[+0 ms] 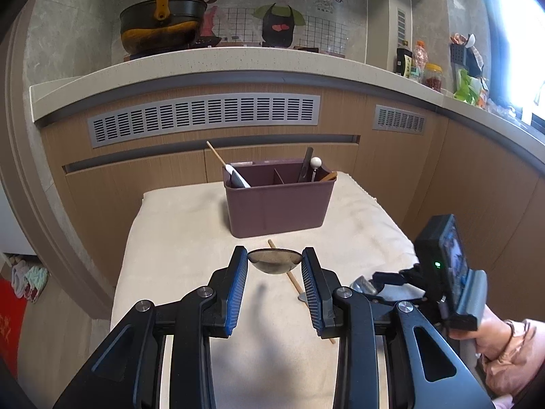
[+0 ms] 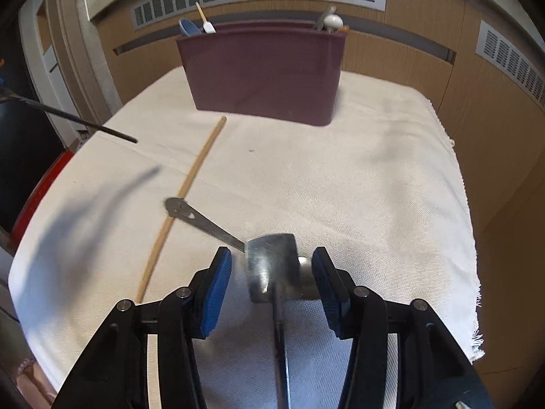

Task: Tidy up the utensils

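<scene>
We hold a steel ladle [image 1: 274, 261] in the left gripper [image 1: 274, 269]; right gripper [image 2: 271, 272] jaws wide around a metal spatula [image 2: 272, 267] on the woven-cloth bench [image 2: 374, 187].

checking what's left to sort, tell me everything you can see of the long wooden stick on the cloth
The wooden stick is one thin, pale, straight rod, likely a single chopstick. It lies flat on the white cloth, running diagonally from near the maroon holder back toward the camera. The flat metal handle of a utensil lies across its middle. Neither set of tongs touches it.
</scene>
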